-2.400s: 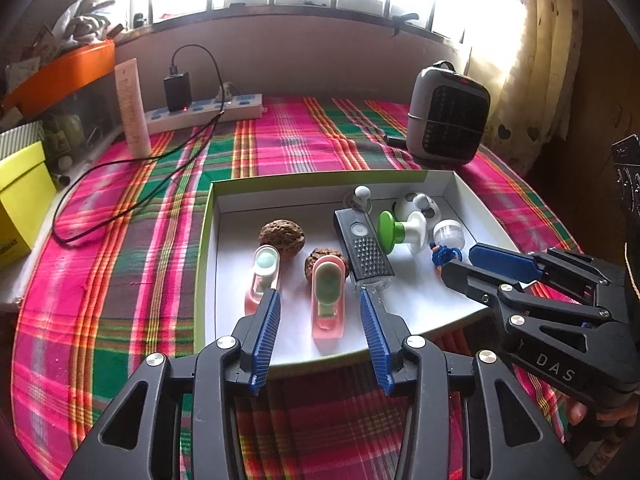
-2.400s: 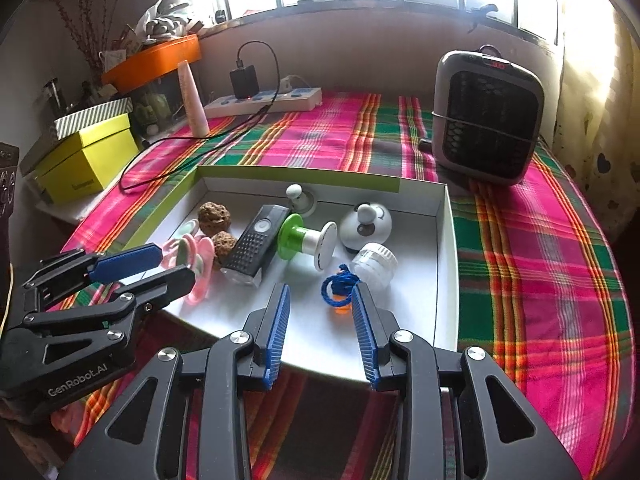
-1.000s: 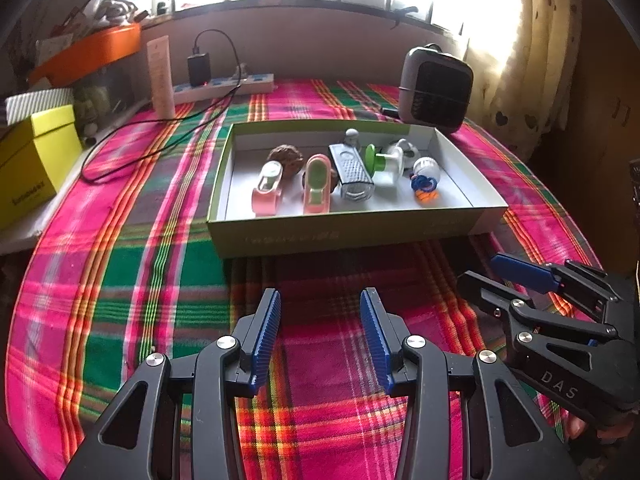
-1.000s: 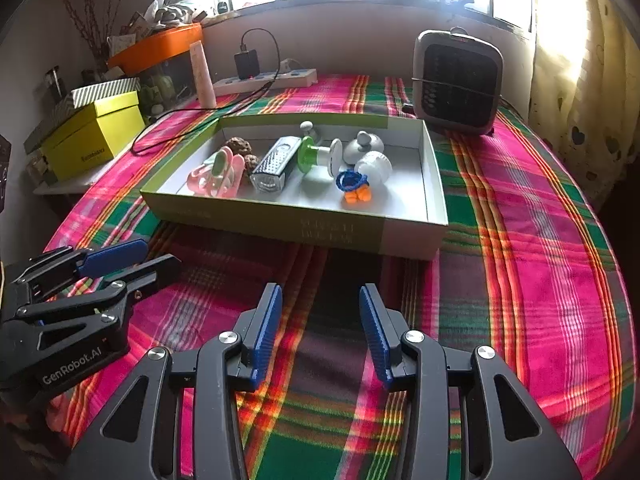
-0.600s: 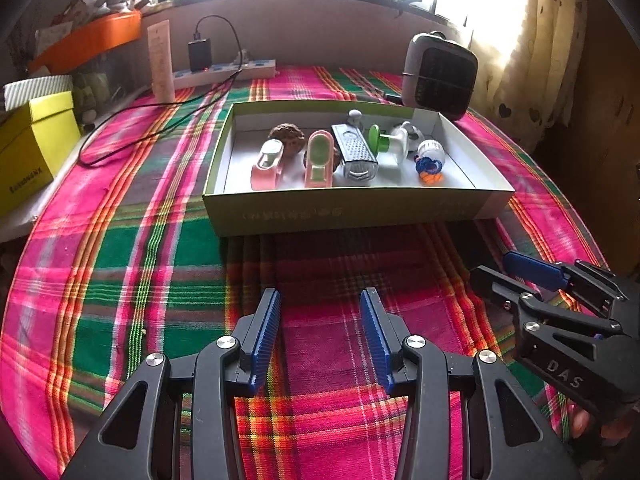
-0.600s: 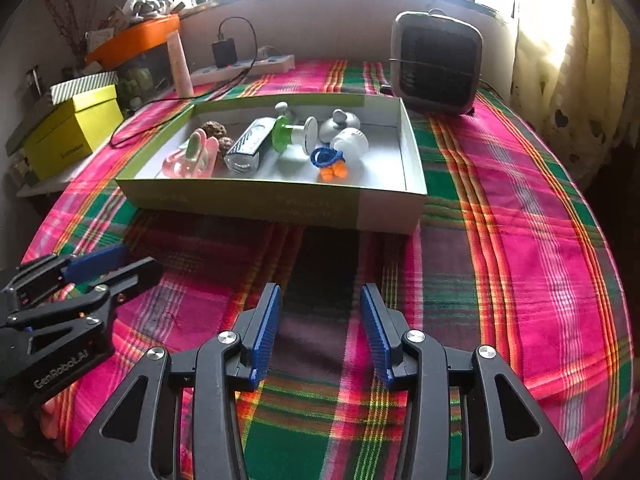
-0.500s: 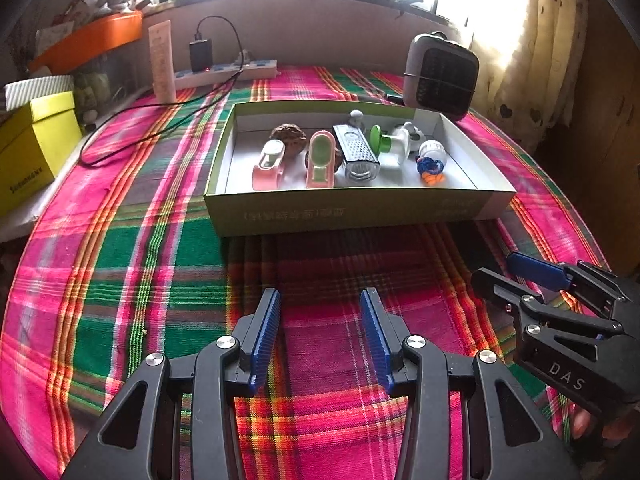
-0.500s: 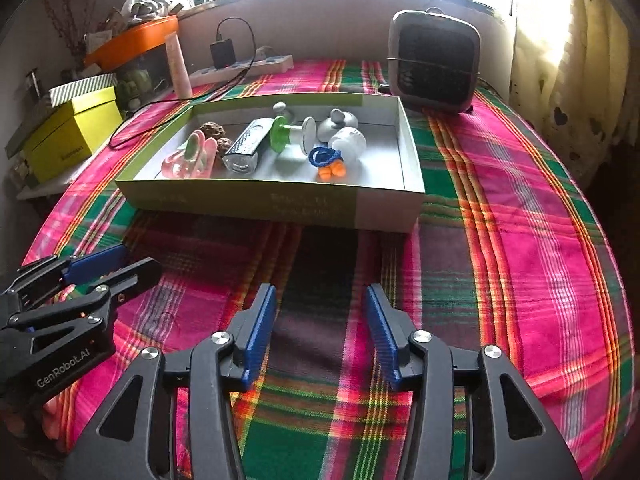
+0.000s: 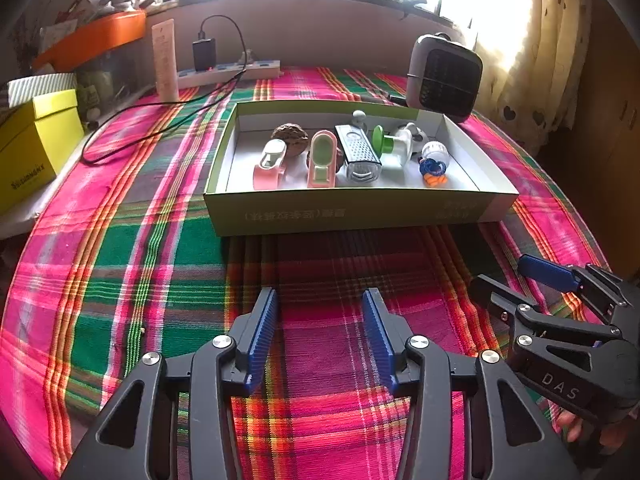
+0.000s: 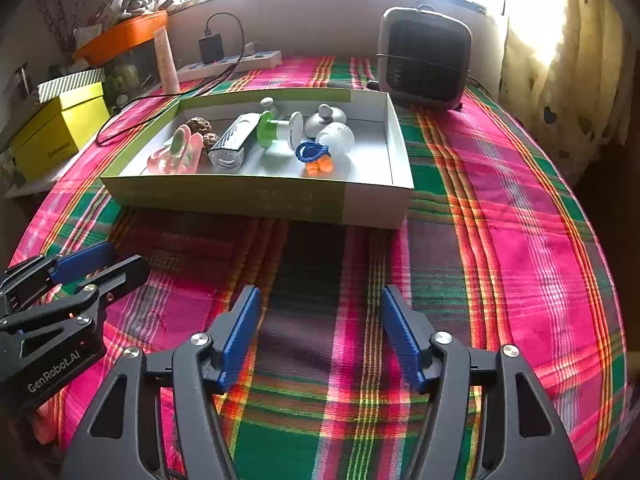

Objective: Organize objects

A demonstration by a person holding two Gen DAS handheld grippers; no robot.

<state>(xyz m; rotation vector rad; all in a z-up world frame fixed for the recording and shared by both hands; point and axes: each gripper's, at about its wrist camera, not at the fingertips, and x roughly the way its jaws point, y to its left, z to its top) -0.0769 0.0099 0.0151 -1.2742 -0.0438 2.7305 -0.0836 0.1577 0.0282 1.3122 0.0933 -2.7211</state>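
Since every small thing already lies inside the box point(image 9: 352, 210) and your hands sit back from it, you look to be at the end of the sorting, or pausing before another pick; which of the two I cannot say for sure.

From the left wrist, your left gripper point(image 9: 320, 332) hangs over bare tablecloth point(image 9: 120, 248), its jaws apart with nothing between them, and they have just been opening a little. The box stands well beyond the fingertips. Inside it, in a row, lie the pink clips point(image 9: 272, 162), the walnuts point(image 9: 290, 136), the grater point(image 9: 358, 152), the green and white piece point(image 9: 390, 142) and the blue cord point(image 9: 432, 168) with its orange plugs. The right gripper point(image 9: 508, 280) shows at the right edge, also off the box.

From the right wrist, your right gripper point(image 10: 320, 336) stands wide, empty, and has just been opening further. The box point(image 10: 260, 196) lies ahead and slightly left, apart from the fingers. If more is to be tidied, you would need to reach forward over the near wall and come down on one piece.
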